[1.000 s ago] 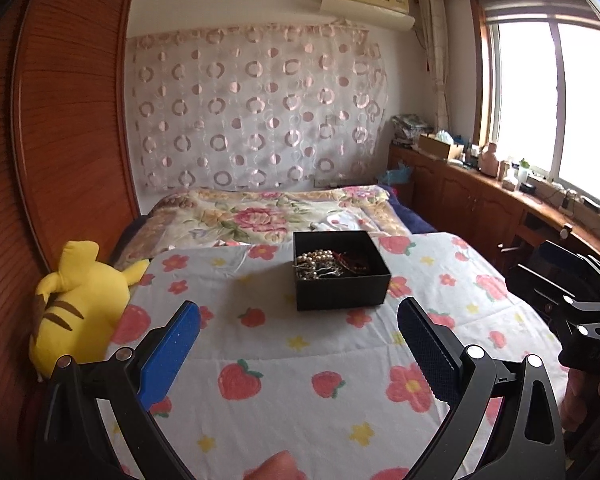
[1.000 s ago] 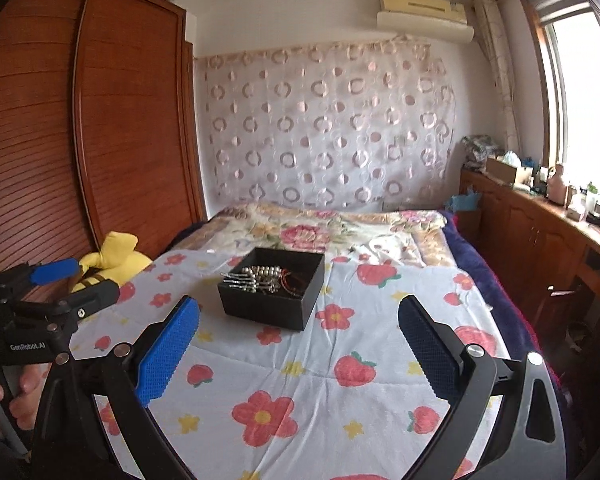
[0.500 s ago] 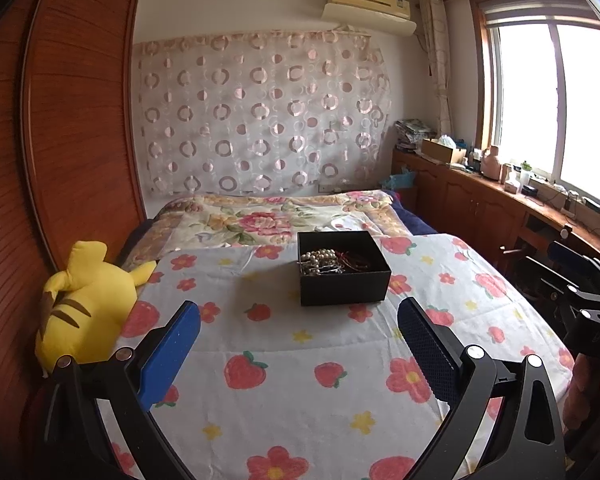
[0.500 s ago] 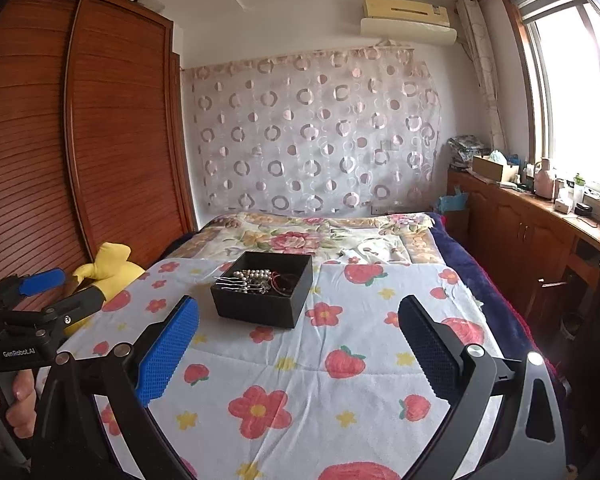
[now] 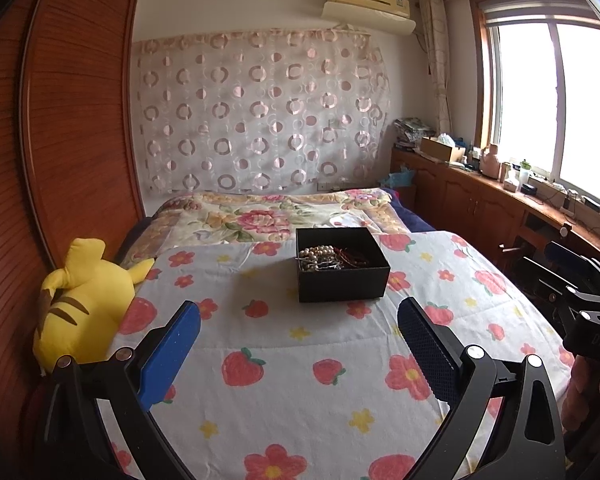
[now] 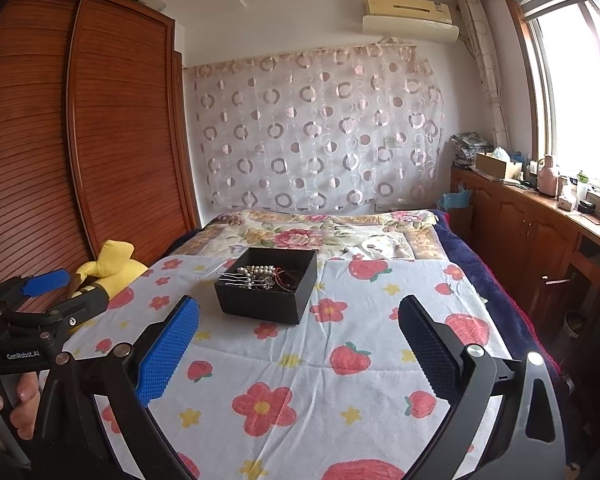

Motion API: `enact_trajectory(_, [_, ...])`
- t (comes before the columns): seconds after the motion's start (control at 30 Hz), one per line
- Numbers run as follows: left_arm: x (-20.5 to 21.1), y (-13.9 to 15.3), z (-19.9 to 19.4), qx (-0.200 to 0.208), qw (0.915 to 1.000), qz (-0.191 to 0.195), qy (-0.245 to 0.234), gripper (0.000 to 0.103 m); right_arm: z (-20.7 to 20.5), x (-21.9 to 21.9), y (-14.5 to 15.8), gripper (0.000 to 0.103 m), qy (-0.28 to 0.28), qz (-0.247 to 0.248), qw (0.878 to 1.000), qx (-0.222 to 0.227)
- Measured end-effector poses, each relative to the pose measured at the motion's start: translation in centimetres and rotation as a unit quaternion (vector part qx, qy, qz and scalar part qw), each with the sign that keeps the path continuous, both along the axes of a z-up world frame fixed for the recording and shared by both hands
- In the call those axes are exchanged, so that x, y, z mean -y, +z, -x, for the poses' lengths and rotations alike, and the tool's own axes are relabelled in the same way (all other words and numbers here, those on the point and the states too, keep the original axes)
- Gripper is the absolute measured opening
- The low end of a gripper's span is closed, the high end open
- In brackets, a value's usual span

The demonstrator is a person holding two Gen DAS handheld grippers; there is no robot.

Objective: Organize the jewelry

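Black box point(image 5: 342, 276) on bedspread point(image 5: 300, 360) holds pearl beads point(image 5: 318, 254), red strands point(image 5: 354, 257); left gripper point(image 5: 298, 344) & right gripper point(image 6: 298, 340) both w/ fingers spread, empty.

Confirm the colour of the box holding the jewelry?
Black, inside and out. The box shows best in the left wrist view, sitting on the flowered bedspread.

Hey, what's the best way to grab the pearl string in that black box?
Judging from both views, come straight down from above: the box is open-topped and its walls block any sideways approach. Pinch the pearl string where its beads arch highest over the tangle, with the right gripper, which is open.
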State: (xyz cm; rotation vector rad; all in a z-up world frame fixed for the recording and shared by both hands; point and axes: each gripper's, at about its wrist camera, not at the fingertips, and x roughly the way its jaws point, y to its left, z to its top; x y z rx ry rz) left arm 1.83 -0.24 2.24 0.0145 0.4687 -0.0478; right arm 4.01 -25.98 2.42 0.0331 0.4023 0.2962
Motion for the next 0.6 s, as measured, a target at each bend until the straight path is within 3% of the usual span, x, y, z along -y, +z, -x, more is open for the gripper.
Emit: enact_trajectory(0.6, [-0.08,-0.14,0.07,0.001,1.0000,0.000,0.000,0.095,-0.03,-0.13,-0.31,0.100,0.001,0.000,1.000,-0.003])
